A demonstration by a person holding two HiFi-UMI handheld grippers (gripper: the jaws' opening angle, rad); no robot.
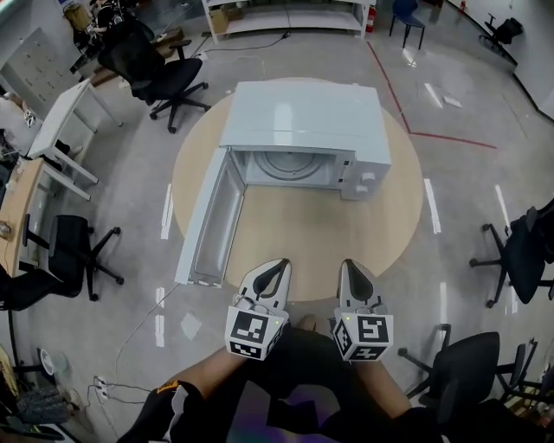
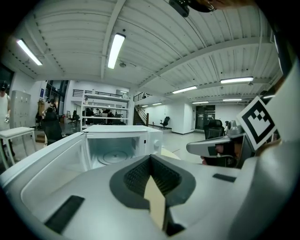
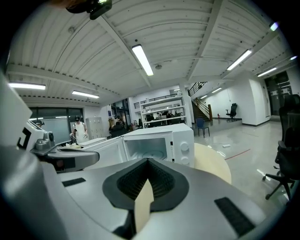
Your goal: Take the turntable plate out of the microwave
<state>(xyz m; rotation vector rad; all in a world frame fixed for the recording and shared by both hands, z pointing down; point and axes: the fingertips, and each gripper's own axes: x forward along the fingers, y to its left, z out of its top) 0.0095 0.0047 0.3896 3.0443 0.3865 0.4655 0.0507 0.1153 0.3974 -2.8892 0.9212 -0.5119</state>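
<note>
Beige round table [image 1: 400,227], open microwave [image 1: 303,117], grey floor [image 1: 472,104] (office chairs [image 1: 169,80] around)

Round turntable plate [image 1: 284,165], flat inside open white microwave [image 1: 303,114]

There is one microwave [image 1: 303,121], with one turntable plate [image 1: 290,164] inside it, and one round table [image 1: 381,234]. There are two grippers: the left gripper [image 1: 277,265] and the right gripper [image 1: 351,265]. Five chairs show clearly: a far-left chair [image 1: 169,78], a near-left chair [image 1: 69,247], a right chair [image 1: 524,251], a near-right chair [image 1: 472,363] and a blue chair [image 1: 407,13] far back.
</note>
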